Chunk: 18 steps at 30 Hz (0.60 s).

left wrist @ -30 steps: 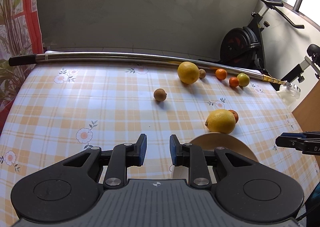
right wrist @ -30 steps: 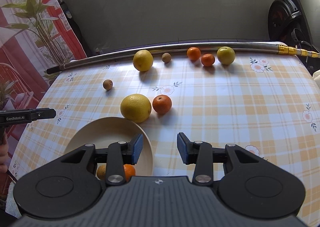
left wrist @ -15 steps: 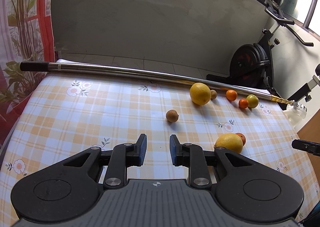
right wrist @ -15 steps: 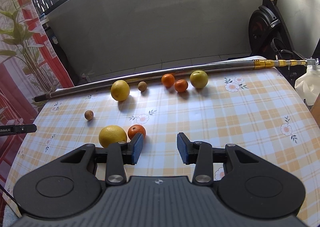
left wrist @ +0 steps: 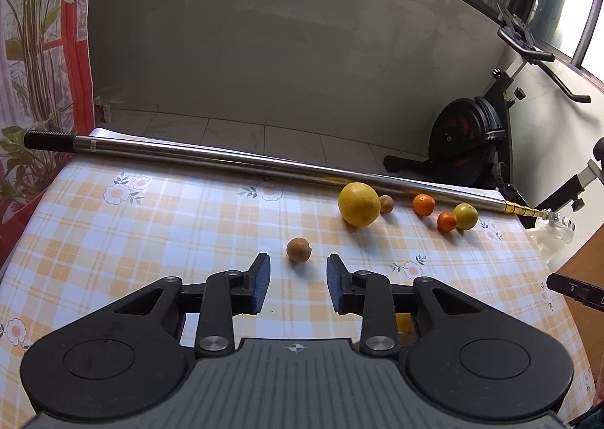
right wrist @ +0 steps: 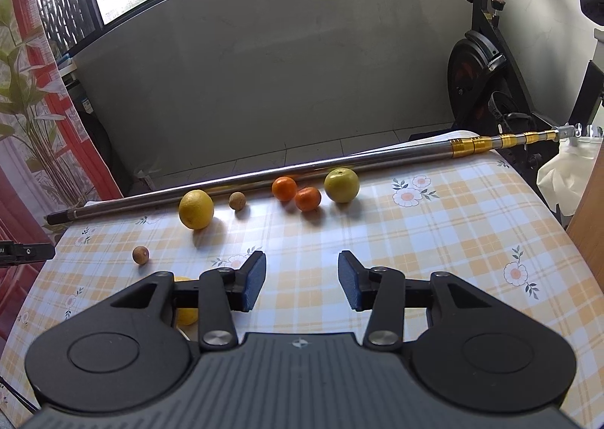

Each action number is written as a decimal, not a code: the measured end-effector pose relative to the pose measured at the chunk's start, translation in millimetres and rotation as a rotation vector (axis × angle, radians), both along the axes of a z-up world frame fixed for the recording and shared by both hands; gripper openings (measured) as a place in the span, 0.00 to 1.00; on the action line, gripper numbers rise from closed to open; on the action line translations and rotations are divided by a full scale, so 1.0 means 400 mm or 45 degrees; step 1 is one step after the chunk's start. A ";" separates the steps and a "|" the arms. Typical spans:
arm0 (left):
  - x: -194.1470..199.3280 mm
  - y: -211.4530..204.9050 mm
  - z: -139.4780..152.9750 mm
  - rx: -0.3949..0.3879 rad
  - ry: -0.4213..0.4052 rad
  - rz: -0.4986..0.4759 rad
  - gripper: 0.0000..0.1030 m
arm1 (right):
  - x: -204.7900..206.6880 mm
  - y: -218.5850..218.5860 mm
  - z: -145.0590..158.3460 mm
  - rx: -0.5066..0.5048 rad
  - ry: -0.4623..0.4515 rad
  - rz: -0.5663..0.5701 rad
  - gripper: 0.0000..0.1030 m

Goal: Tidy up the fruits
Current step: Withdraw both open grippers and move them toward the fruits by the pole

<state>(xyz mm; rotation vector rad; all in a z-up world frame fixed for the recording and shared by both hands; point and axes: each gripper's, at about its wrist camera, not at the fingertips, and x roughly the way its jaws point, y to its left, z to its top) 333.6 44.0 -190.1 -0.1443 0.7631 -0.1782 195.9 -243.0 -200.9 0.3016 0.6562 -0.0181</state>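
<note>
Fruits lie on a checked tablecloth. A small brown fruit [left wrist: 298, 249] sits just ahead of my open, empty left gripper [left wrist: 298, 287]. Further back lie a big yellow citrus [left wrist: 358, 204], a second brown fruit [left wrist: 386, 203], two oranges [left wrist: 423, 204] [left wrist: 446, 221] and a green-yellow fruit [left wrist: 466, 216]. My right gripper [right wrist: 301, 285] is open and empty, above the table. It sees the same row: yellow citrus [right wrist: 196, 209], oranges [right wrist: 284, 188] [right wrist: 307, 198], green-yellow fruit [right wrist: 341, 185]. Another yellow fruit [right wrist: 185, 312] is mostly hidden behind its left finger.
A long metal pole [left wrist: 264, 161] lies along the table's far edge, also in the right wrist view [right wrist: 302, 168]. An exercise bike [left wrist: 468, 142] stands beyond the table at the right. A wooden panel [right wrist: 589, 217] borders the right side.
Both grippers have pulled back and tilted up. The bowl and the near yellow citrus and orange have dropped out of sight behind the gripper bodies. Both stay open.
</note>
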 end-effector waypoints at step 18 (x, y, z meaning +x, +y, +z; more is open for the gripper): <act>0.222 -0.163 0.018 -0.061 0.131 -0.055 0.49 | 0.104 -0.104 -0.050 0.077 0.013 -0.030 0.48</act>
